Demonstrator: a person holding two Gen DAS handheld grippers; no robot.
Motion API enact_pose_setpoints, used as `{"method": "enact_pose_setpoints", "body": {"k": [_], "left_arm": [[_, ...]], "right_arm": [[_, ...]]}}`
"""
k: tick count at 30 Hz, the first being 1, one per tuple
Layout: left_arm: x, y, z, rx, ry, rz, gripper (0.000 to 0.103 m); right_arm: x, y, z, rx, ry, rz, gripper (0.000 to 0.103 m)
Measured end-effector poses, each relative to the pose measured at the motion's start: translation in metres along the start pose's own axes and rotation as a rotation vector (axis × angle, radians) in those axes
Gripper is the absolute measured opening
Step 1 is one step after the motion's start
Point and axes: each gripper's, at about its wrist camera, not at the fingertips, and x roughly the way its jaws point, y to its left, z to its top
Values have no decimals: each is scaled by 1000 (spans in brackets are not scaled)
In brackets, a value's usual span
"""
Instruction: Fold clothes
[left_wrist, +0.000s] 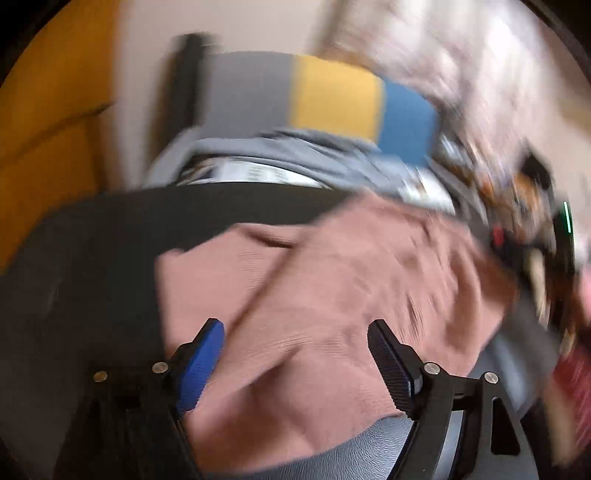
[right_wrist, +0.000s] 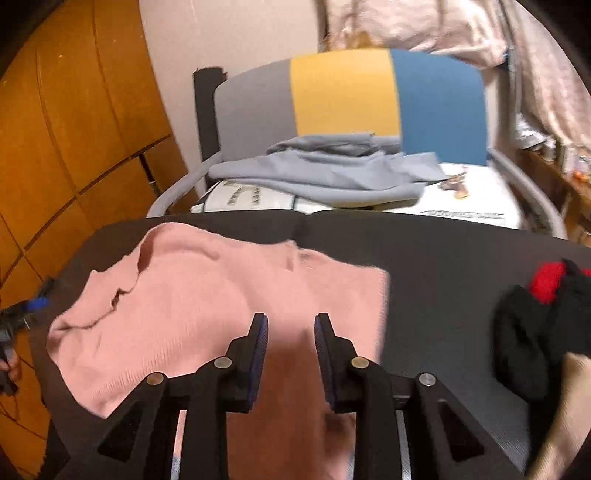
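Two views, one garment: the pink ribbed knit sweater (left_wrist: 325, 295) is lying on the dark matte tabletop (left_wrist: 92, 258)

Left wrist view, heavily motion-blurred: the left gripper (left_wrist: 295, 363) is standing wide open, nothing between the blue pads, the pink knit spreading just beyond and under the fingertips. A fold ridge is running diagonally up toward the right. No grasp here

Right wrist view, sharper: the right gripper (right_wrist: 290, 354) is hovering over the near right part of the sweater, jaws partly open. Pink cloth is filling the gap, but I cannot tell whether the pads are pinching it. The sweater's long axis is running left-right, its bulk lying left of this gripper, its right edge just beside it

Judgement: next fold is hinging on that right edge, so the right hand is nearer

A black and red garment (right_wrist: 535, 325) is sitting well apart at right
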Motion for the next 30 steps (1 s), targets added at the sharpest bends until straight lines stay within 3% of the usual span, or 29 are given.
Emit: {"method": "enact_pose_setpoints", "body": {"k": [2,7,9,11,12,14,15,17,21,23,27,28,30], "left_arm": [[23,-27,5,194,40,52,82],[68,-37,6,413,176,129,82],[80,-35,6,478,191,190,82],[86,-29,9,464,194,187,79],[86,-25,14,422,201,141,71],[90,-13,22,291,238,63,16],[89,-3,28,207,246,33,13],[79,33,40,-27,194,-82,13],[79,119,36,-530,122,-244,14],[87,161,21,-748,97,-238,15],[100,199,-8,-1034,72,-295,17],[103,209,-16,-1105,66,-309,22],[97,202,-10,-1055,61,-293,33]], "right_arm": [[25,-3,12,23,44,1,26],[68,-2,20,25,106,12,26],[80,0,18,12,120,5,26],[89,2,10,4,118,-31,22],[89,3,6,-2,100,-41,22],[88,6,0,-19,63,-59,22],[87,8,-3,-30,47,-67,22],[86,8,-6,-28,28,-64,22],[87,-6,-5,42,26,1,22],[87,-16,-6,90,24,49,22],[87,-27,-2,156,44,112,22],[88,-28,1,159,60,117,23],[89,-28,9,168,89,123,26]]}}
